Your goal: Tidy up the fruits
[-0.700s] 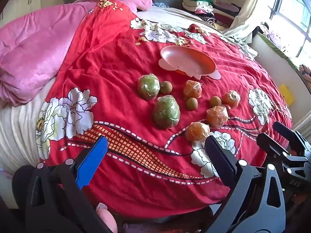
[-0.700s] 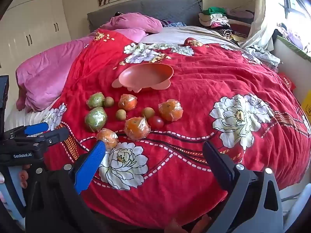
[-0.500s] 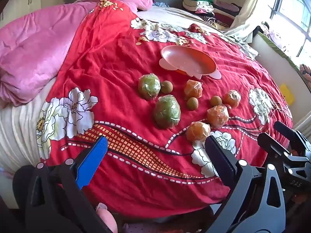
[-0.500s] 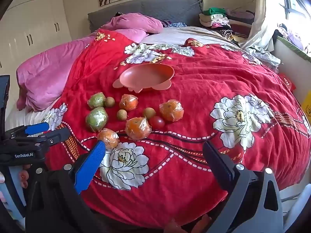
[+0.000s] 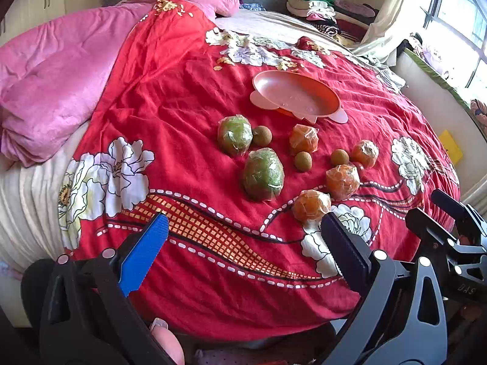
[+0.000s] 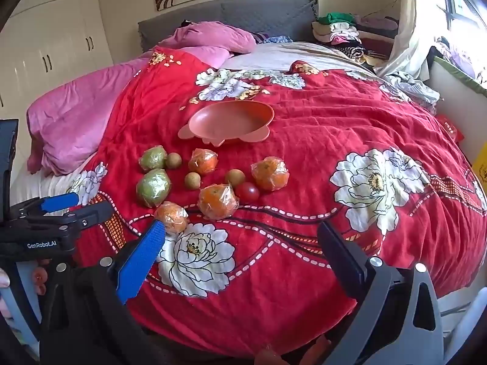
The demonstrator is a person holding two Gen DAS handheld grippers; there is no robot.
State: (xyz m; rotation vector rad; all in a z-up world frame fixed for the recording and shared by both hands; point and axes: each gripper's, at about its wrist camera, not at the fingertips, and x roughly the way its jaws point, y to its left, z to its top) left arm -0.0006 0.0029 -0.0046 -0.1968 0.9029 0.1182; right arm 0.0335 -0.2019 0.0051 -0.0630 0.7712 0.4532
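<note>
Fruit lies loose on a red flowered bedspread [image 5: 170, 97]: two wrapped green fruits [image 5: 263, 174] [image 6: 153, 187], several wrapped oranges [image 5: 311, 205] [image 6: 218, 201], three small brown round fruits [image 5: 303, 161] [image 6: 192, 180] and a red tomato [image 6: 247, 191]. An empty pink bowl [image 5: 294, 95] [image 6: 231, 118] stands behind them. My left gripper [image 5: 243, 237] is open and empty at the bed's near edge, short of the fruit. My right gripper [image 6: 240, 243] is open and empty, also short of the fruit; it shows at the right in the left wrist view [image 5: 450, 228].
A pink quilt [image 5: 51, 91] is heaped at the left of the bed. Folded clothes [image 6: 344, 33] are stacked at the far right by the headboard [image 6: 243, 15]. A window and curtain are at the right, white wardrobes [image 6: 61, 45] at the left.
Both views have shifted very slightly; the fruit, the bowl and both open grippers stand as before.
</note>
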